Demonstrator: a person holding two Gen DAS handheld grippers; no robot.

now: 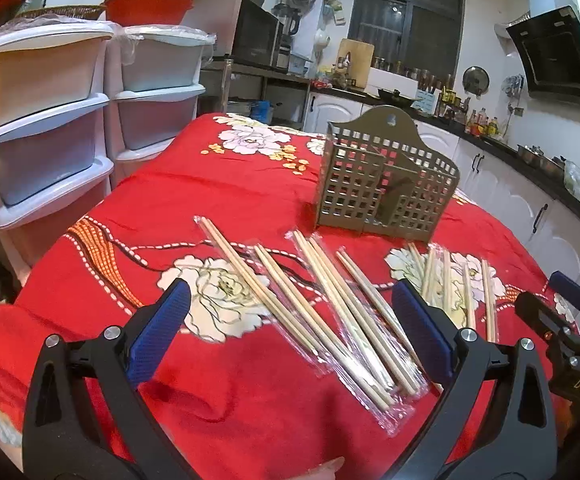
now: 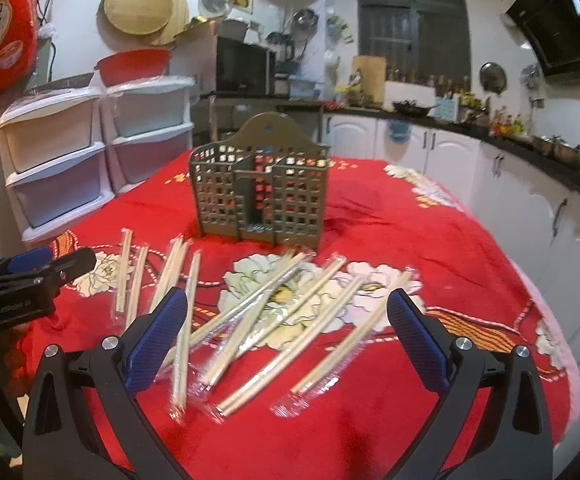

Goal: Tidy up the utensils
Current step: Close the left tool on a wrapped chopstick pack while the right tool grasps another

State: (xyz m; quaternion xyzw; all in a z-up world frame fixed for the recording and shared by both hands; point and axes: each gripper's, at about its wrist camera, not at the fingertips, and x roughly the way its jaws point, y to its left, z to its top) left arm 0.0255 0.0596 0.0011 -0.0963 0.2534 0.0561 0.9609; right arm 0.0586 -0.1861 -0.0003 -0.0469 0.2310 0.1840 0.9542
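Several pairs of wooden chopsticks in clear plastic sleeves [image 1: 329,304] lie scattered on the red flowered tablecloth [image 1: 218,184]; they also show in the right wrist view [image 2: 274,320]. A grey-brown slotted utensil holder [image 1: 385,184] stands upright and empty behind them, also in the right wrist view [image 2: 260,196]. My left gripper [image 1: 290,312] is open and empty, hovering above the left chopstick pairs. My right gripper [image 2: 288,316] is open and empty, hovering above the right pile. Each gripper shows at the edge of the other's view: the right gripper [image 1: 561,320], the left gripper [image 2: 30,276].
White plastic drawer units [image 1: 50,128] stand left of the table. Kitchen counters with white cabinets [image 2: 529,184] run along the back and right. A red basin [image 1: 148,6] sits atop the drawers. A microwave [image 2: 244,66] stands behind.
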